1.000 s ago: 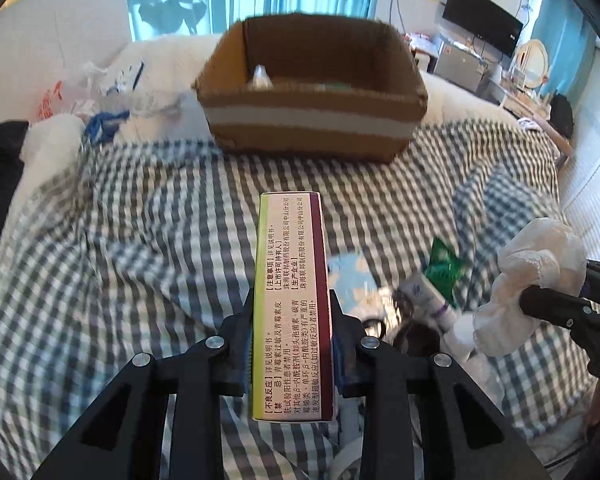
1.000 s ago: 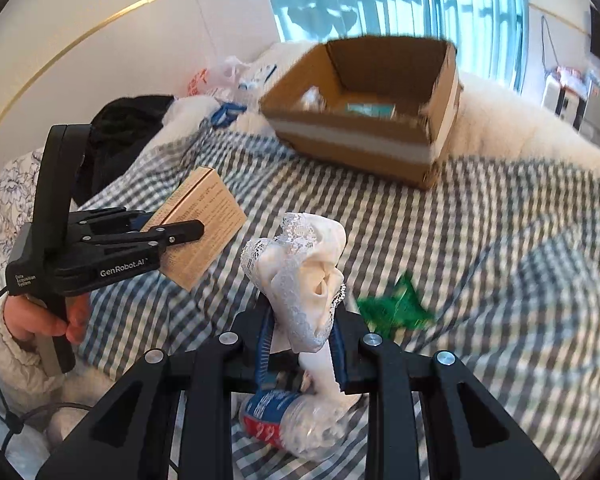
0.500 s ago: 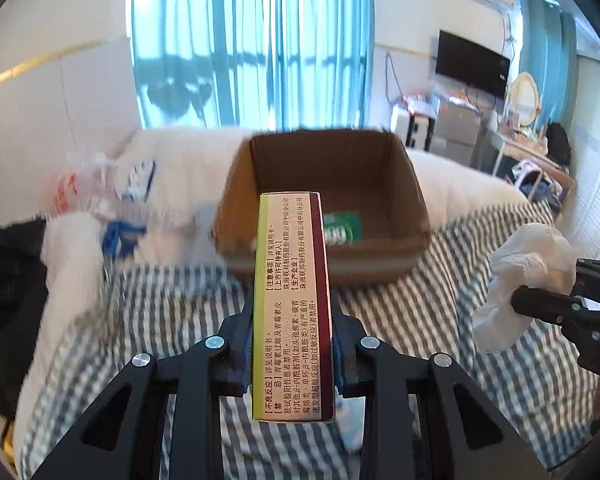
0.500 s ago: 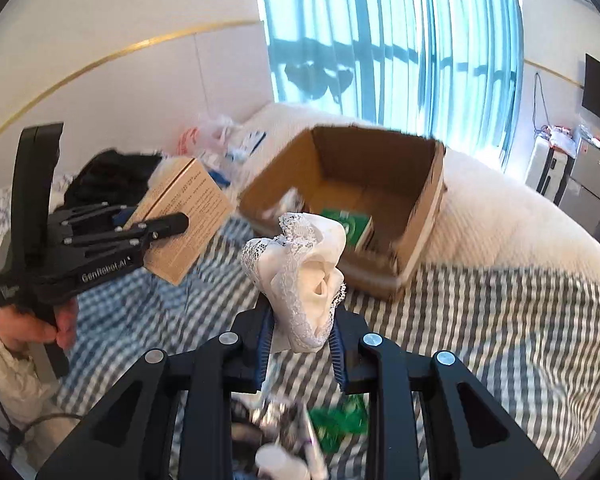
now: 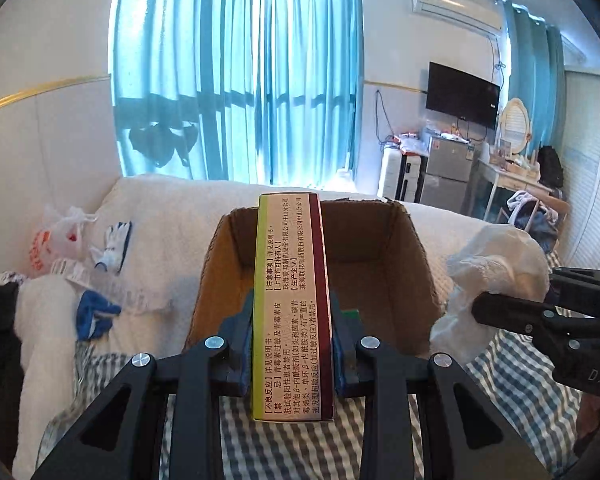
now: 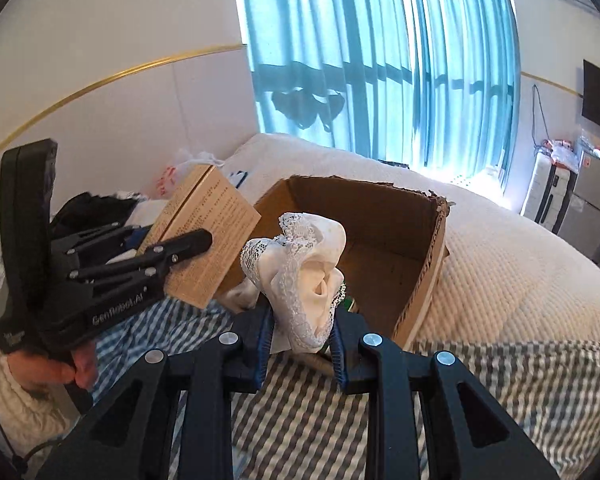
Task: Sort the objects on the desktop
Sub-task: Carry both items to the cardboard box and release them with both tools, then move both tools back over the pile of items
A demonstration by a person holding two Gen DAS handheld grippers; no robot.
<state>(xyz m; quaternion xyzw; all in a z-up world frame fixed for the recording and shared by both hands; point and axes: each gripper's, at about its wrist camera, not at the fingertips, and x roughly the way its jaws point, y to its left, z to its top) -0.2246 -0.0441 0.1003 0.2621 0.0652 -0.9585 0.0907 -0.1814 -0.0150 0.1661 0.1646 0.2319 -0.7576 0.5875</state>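
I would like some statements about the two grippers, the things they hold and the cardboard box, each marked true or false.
1. The left gripper holds a medicine box between its fingers. True.
2. The right gripper is empty. False: it is shut on a white lace cloth.
3. The cardboard box is closed with a lid. False: its top is open.
4. The cardboard box stands on the bed. True.
5. The medicine box already lies inside the cardboard box. False: the fingers grip it in the air.
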